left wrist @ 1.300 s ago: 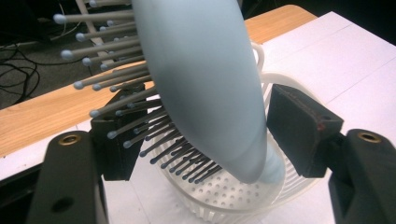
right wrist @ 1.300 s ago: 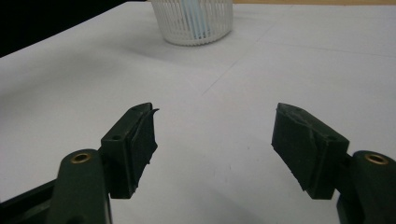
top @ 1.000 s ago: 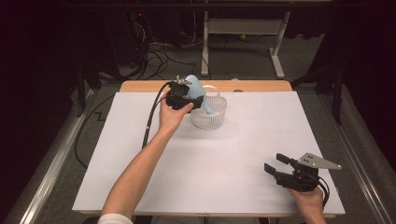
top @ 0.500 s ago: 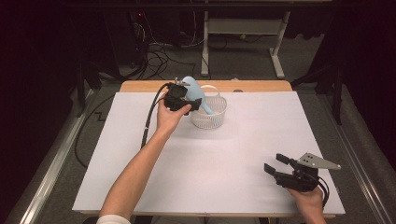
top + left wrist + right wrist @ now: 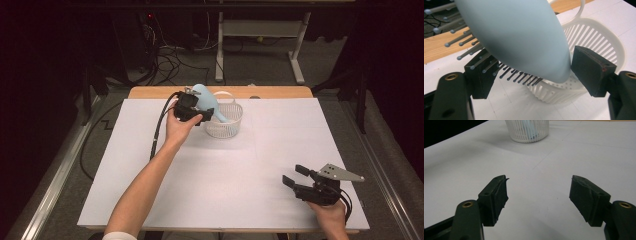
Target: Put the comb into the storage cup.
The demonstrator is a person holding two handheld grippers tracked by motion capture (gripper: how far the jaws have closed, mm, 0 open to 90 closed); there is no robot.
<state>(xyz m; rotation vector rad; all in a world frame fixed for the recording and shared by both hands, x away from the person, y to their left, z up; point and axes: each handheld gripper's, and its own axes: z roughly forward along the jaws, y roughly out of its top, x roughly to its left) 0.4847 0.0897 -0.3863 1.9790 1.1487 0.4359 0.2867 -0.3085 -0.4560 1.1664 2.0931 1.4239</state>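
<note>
Barely any hand motion, but left gripper (image 5: pixel 197 112) jaws have just been opening, and I see the pale blue hairbrush (image 5: pixel 519 37) loose between them, its handle down in the white basket (image 5: pixel 231 125). Right gripper (image 5: pixel 297 181) sits open and empty on the white table cover (image 5: pixel 280 150), well apart.

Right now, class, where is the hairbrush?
In the high view the hairbrush is at the table's far side, left of centre, handle down in the white basket, with the left gripper at its head, jaws just opened.
</note>
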